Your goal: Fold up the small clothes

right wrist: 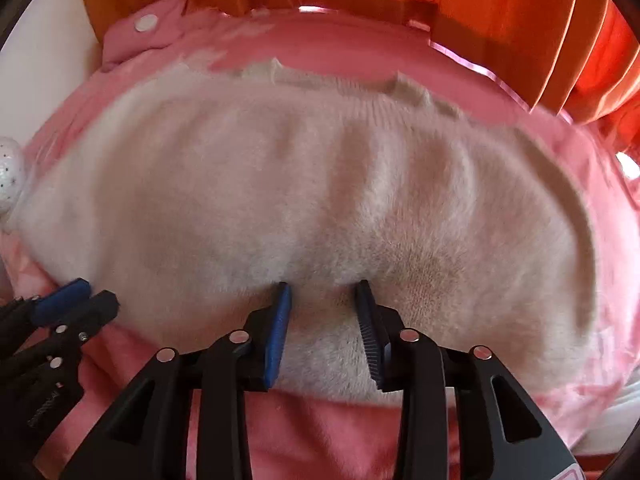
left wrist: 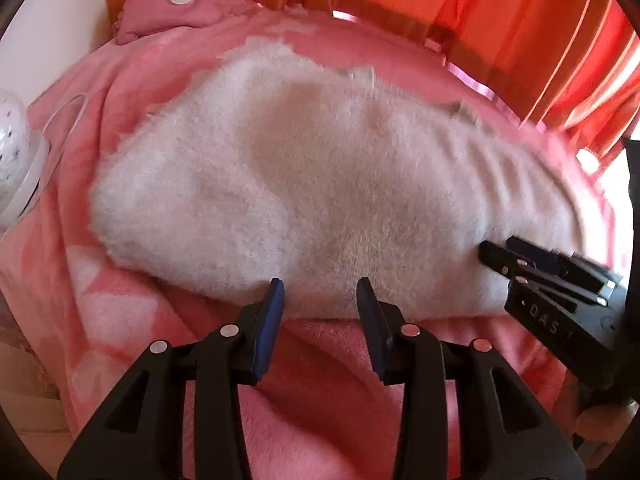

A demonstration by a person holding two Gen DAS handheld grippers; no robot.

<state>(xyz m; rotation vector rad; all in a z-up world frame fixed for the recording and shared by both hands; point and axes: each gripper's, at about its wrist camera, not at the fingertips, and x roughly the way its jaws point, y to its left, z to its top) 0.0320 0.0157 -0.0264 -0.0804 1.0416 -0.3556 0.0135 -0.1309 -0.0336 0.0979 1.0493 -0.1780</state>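
A white fluffy knit garment (left wrist: 320,184) (right wrist: 312,200) lies spread on a pink blanket (left wrist: 120,280) (right wrist: 320,420). Its ribbed edge is on the far side. My left gripper (left wrist: 320,286) stands open at the garment's near edge, tips on the fluffy hem, with nothing pinched between its blue pads. My right gripper (right wrist: 323,286) is open too, a little further over the near hem, and the cloth lies flat in its gap. In the left wrist view, the right gripper (left wrist: 500,250) reaches in from the right. In the right wrist view, the left gripper (right wrist: 96,292) sits at the garment's left corner.
A pink pouch (left wrist: 180,0) with a white snap lies at the blanket's far left corner. A white speckled round object (left wrist: 12,152) and a white cable (left wrist: 68,112) sit at the left edge. Orange curtains (left wrist: 480,20) hang close behind the blanket.
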